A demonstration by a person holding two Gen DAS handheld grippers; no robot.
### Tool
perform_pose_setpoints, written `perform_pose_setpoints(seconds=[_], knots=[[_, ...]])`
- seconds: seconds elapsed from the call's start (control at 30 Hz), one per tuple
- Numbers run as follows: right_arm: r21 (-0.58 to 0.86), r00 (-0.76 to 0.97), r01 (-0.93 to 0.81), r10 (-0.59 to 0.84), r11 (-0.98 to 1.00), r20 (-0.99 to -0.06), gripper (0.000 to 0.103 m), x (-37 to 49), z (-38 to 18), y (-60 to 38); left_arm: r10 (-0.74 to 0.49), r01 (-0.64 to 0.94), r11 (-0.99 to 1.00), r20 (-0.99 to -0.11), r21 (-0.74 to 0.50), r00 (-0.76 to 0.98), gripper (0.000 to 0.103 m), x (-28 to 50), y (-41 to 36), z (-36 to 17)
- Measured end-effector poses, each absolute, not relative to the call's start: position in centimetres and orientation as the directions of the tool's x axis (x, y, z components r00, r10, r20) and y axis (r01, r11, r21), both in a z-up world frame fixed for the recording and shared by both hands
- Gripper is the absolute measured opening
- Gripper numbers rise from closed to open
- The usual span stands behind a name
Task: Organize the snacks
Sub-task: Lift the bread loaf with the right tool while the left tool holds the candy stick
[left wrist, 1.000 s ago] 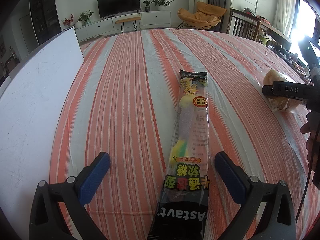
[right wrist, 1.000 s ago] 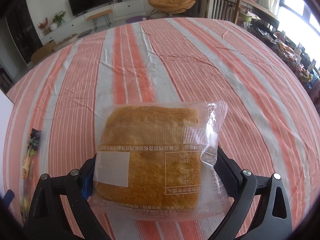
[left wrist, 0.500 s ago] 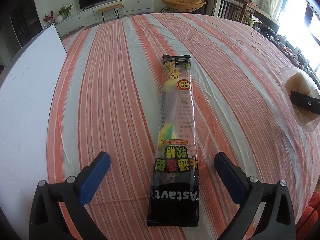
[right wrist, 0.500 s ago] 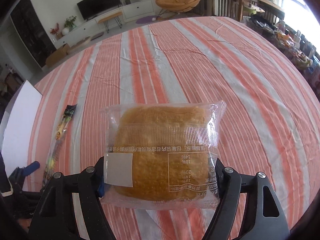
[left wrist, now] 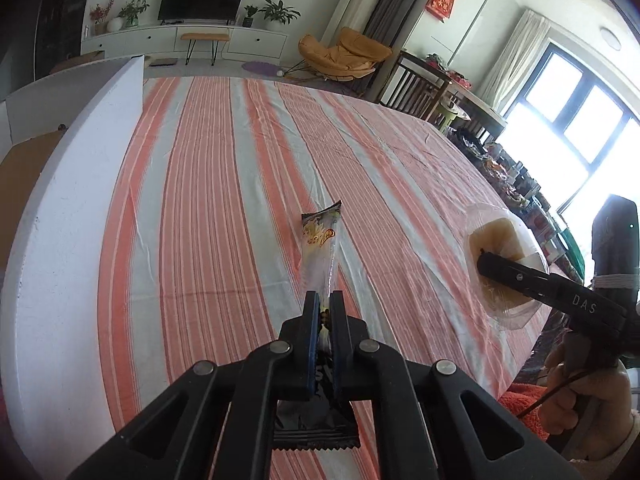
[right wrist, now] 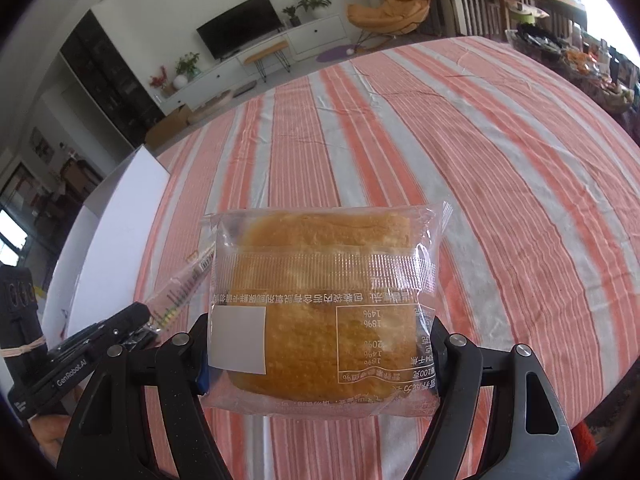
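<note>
A long candy packet point(left wrist: 320, 248) with a black end sticks forward and up from my left gripper point(left wrist: 324, 306), which is shut on it above the striped tablecloth point(left wrist: 224, 200). The bread packet point(right wrist: 320, 312), a golden loaf in clear wrap, is held off the cloth by my right gripper point(right wrist: 320, 344), whose pads press on its two sides. In the left wrist view the right gripper point(left wrist: 516, 280) holds the bread point(left wrist: 500, 236) at the right. In the right wrist view the left gripper point(right wrist: 120, 328) and the candy packet point(right wrist: 180, 296) sit at the lower left.
A white board point(left wrist: 60, 240) stands along the left side of the table point(right wrist: 500, 152), also visible as the white board point(right wrist: 120, 220) in the right wrist view. Small clutter point(right wrist: 592, 64) crowds the far right edge. A hand point(left wrist: 580, 392) grips the right tool.
The left gripper closed on the candy packet and lifted it off the cloth. The right gripper closed on the bread, then rose with it and came nearer the left gripper.
</note>
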State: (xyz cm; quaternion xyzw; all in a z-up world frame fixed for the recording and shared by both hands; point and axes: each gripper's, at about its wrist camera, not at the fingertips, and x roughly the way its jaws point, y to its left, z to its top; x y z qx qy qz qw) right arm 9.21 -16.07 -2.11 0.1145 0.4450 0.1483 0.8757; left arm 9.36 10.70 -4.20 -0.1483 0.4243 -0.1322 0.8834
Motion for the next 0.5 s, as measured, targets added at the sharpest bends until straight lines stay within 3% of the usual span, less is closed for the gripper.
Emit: perform_pose_setpoints(seconds=[0.13,0.27,0.3,0.37,0.4,0.43,0.5], knots=[[0.330,0.582,-0.194,0.379,0.924,-0.720,0.077,8.5,-0.6,-15.1,-0.329,0.101,0.934,-0.713,-0.344,0.620,0.004,8.6,11.1,-4.2],[0.332,0.580,-0.200,0.385,0.922,-0.718,0.077,7.7,-0.8,-15.0,-0.344,0.158,0.939,-0.792,-0.306,0.504,0.004,9.1,9.5,-7.1],[0.341,0.576,-0.197,0.390,0.919,-0.719,0.077,7.6,-1.0,-15.2,-0.313,0.158,0.950,-0.808,-0.271,0.499,0.009,8.9,9.0,-7.4],[0.358,0.569,-0.188,0.399,0.915,-0.719,0.077,7.3,-1.5,-15.5,-0.269,0.161,0.963,-0.824,-0.216,0.500,0.043,8.7,8.3,-7.7],[0.365,0.568,-0.183,0.402,0.913,-0.719,0.077,6.9,-1.6,-15.6,-0.257,0.165,0.966,-0.824,-0.200,0.504,0.075,8.8,8.0,-7.7],[0.371,0.568,-0.178,0.403,0.911,-0.718,0.077,6.7,-1.8,-15.7,-0.248,0.173,0.968,-0.819,-0.184,0.517,0.092,9.1,7.6,-7.6],[0.380,0.569,-0.171,0.406,0.909,-0.715,0.077,6.5,-2.0,-16.0,-0.221,0.200,0.971,-0.818,-0.133,0.531,0.092,9.6,6.6,-7.6]])
